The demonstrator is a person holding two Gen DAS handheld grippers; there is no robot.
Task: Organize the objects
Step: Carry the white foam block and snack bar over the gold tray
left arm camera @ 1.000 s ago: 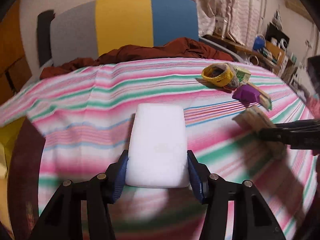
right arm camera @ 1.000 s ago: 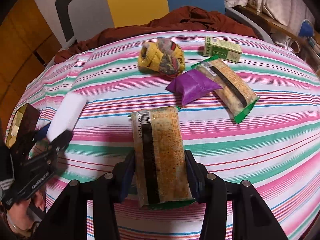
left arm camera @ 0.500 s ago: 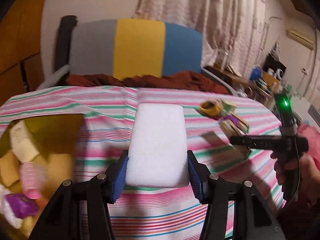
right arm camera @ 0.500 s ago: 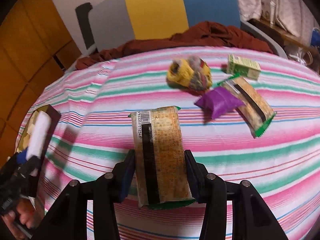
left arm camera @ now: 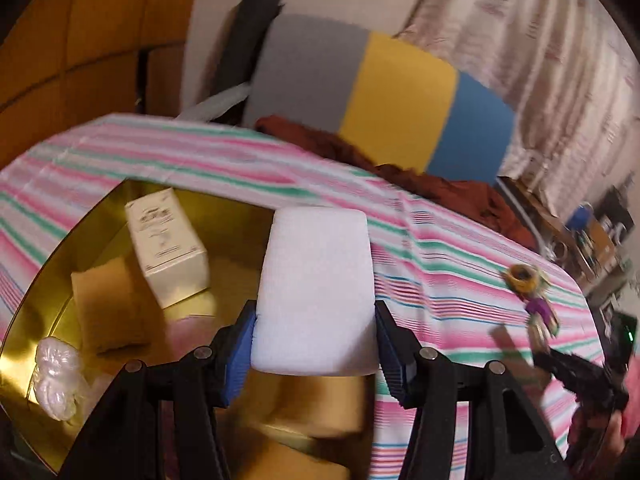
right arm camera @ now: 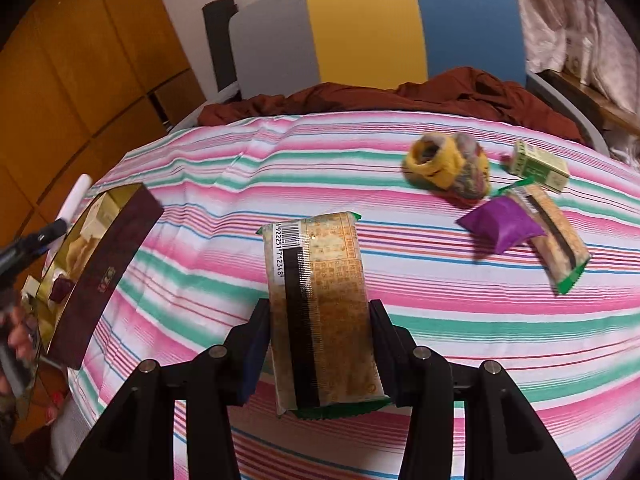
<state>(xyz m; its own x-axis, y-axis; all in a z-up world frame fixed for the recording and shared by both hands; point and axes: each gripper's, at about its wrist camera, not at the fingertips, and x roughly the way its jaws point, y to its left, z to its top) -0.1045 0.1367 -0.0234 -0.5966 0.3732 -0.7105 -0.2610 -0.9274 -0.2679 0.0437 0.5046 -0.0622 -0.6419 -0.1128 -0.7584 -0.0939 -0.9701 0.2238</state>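
Left tongs (left arm camera: 314, 344), pinching a white sponge block (left arm camera: 316, 288) by its near end, held above the gold-lined box (left arm camera: 52, 264) that opens directly ahead and to the tongs' left. Inside the box, beyond the tips: a cream carton (left arm camera: 166, 252), a tan sponge (left arm camera: 110, 308) and a white crumpled wrapper (left arm camera: 56, 380). Right tongs (right arm camera: 320, 344), pinching a brown snack packet (right arm camera: 320, 312) lengthwise, raised over the striped bed (right arm camera: 440, 320). Ahead and to their right lie a purple pouch (right arm camera: 500, 228), a second snack packet (right arm camera: 560, 240), a yellow knitted bundle (right arm camera: 448, 168) and a green carton (right arm camera: 540, 166); the box stands to their far left. Step in hand, by judgement: placing the sponge block in the box. To do it well, lower the block over the bare gold floor just ahead of the tips, clear of the cream carton, and spread the tongs only once it rests flat; keep the right tongs waiting well apart.
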